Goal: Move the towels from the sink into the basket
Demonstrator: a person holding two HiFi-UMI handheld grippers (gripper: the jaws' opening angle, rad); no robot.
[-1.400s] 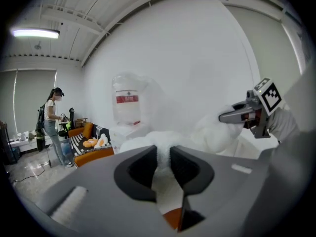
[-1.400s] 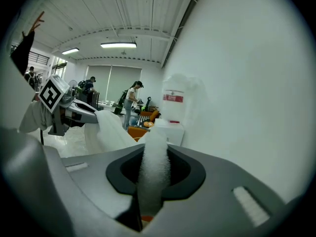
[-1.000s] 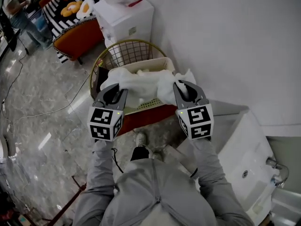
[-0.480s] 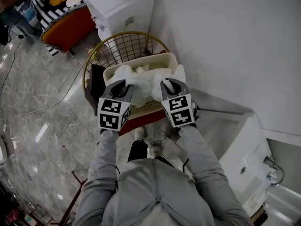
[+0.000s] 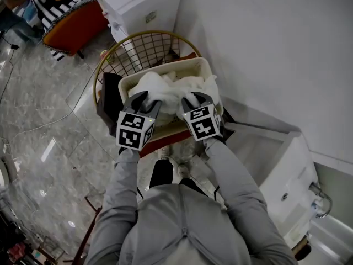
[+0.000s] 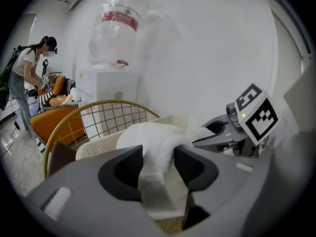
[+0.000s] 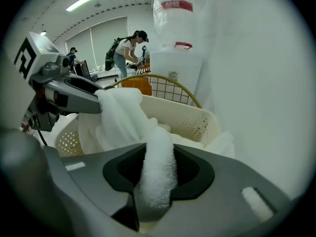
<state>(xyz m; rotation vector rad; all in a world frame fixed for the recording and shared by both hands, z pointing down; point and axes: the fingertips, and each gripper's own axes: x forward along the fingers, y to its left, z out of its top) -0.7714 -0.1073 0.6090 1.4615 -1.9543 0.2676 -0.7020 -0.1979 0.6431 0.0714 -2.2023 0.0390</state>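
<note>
Holding both claws low over the cream perforated basket (image 5: 203, 66), I read them side by side at its near rim, left claw (image 5: 146, 99) and right claw (image 5: 194, 98), both pointing down into it. White towel (image 5: 171, 86) is bunched inside the basket, heaped above the rim and strung between the two claws. Left claw: jaws have just been opening and stand a little apart, with a fold of towel running up between them; the hold looks slack, not pinched. Right claw: same reading, jaws just been opening, slightly apart, a thick roll of towel lying in the gap. Basket sits beside the white wall, just in front of a gold wire basket (image 5: 140, 51). Sink (image 5: 287, 189) is off to my right, well apart from the towel. White water dispenser (image 5: 140, 4) stands beyond the wire basket.
</note>
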